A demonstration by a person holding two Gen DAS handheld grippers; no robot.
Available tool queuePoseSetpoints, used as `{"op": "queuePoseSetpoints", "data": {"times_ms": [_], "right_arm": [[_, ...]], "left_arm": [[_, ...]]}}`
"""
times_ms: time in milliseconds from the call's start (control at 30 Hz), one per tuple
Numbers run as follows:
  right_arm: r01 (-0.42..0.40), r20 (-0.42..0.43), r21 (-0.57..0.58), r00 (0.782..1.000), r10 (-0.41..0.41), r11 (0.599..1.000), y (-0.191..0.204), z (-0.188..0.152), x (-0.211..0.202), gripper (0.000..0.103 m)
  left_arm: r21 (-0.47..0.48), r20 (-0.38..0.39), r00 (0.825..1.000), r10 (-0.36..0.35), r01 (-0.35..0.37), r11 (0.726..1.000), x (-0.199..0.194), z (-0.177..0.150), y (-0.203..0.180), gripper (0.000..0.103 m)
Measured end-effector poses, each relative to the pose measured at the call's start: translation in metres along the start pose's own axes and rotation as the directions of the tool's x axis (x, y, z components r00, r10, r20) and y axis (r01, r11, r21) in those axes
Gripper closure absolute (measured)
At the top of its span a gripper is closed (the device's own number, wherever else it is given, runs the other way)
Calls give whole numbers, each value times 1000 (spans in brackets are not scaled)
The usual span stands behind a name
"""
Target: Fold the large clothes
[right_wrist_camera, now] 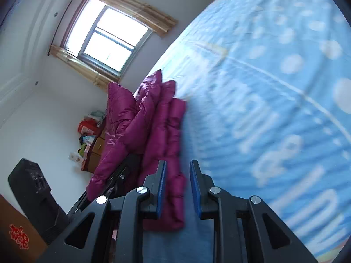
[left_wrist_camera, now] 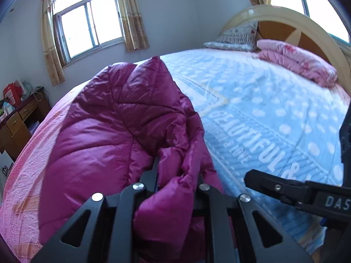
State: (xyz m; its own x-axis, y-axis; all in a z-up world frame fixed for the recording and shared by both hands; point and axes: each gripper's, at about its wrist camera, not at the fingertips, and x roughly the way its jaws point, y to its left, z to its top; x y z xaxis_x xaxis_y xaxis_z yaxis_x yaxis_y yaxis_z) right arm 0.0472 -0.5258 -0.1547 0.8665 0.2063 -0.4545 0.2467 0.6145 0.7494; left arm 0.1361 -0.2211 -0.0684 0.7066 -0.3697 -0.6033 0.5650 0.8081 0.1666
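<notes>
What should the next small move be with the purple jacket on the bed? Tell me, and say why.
Probably bring the right hand-held gripper onto the jacket edge and close. Its pads stand apart with nothing pinched, the jacket's hem lying just beyond them, while the left hand-held gripper already pinches a bunched fold. The jacket lies crumpled on the blue bedspread, so a second grip seems needed.
</notes>
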Motion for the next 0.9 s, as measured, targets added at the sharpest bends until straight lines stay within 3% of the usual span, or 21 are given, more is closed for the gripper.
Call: {"op": "queuePoseSetpoints", "data": {"times_ms": [133, 200, 267, 333, 433, 500, 567, 667, 733, 767, 800, 900], "right_arm": [[-11, 28, 0, 1000, 11, 1000, -2, 0, -10, 80], [-9, 46, -15, 999, 10, 1000, 15, 0, -10, 80], [-35, 69, -56, 997, 39, 998, 32, 7, -14, 80], [-79, 53, -161, 995, 89, 984, 61, 22, -11, 80], [-71, 39, -329, 995, 89, 942, 98, 46, 6, 80], [-159, -76, -376, 987, 140, 913, 112, 65, 35, 80], [-189, -146, -406, 979, 140, 894, 118, 73, 59, 80], [-142, -235, -483, 972, 28, 864, 119, 70, 100, 80], [15, -197, -549, 969, -147, 836, 111, 61, 123, 80], [55, -176, -555, 968, -181, 830, 105, 60, 126, 80], [72, -155, -551, 970, -187, 831, 99, 58, 129, 80], [52, -160, -514, 975, -155, 856, 83, 58, 133, 80]], "left_arm": [[80, -12, 1000, 23, -21, 997, 2, -6, -17, 78], [91, -2, 1000, -30, 30, 995, -6, -7, -15, 53], [88, 0, 998, -66, 66, 994, -10, -7, -15, 42], [90, 0, 997, -72, 72, 993, -12, -10, -18, 41], [48, 10, 994, -112, 111, 993, -18, -11, -11, 41], [53, 12, 992, -127, 126, 991, -23, -14, -8, 41], [62, 24, 987, -157, 155, 986, -33, -18, -3, 40], [66, 36, 976, -213, 211, 975, -49, -20, 8, 28], [59, 27, 961, -276, 274, 960, -65, -20, 18, 21], [42, 31, 946, -321, 320, 946, -80, -18, 28, 14], [28, 48, 937, -345, 344, 938, -90, -17, 36, 6], [-31, 151, 919, -364, 373, 927, -123, -9, 76, 4]]}}
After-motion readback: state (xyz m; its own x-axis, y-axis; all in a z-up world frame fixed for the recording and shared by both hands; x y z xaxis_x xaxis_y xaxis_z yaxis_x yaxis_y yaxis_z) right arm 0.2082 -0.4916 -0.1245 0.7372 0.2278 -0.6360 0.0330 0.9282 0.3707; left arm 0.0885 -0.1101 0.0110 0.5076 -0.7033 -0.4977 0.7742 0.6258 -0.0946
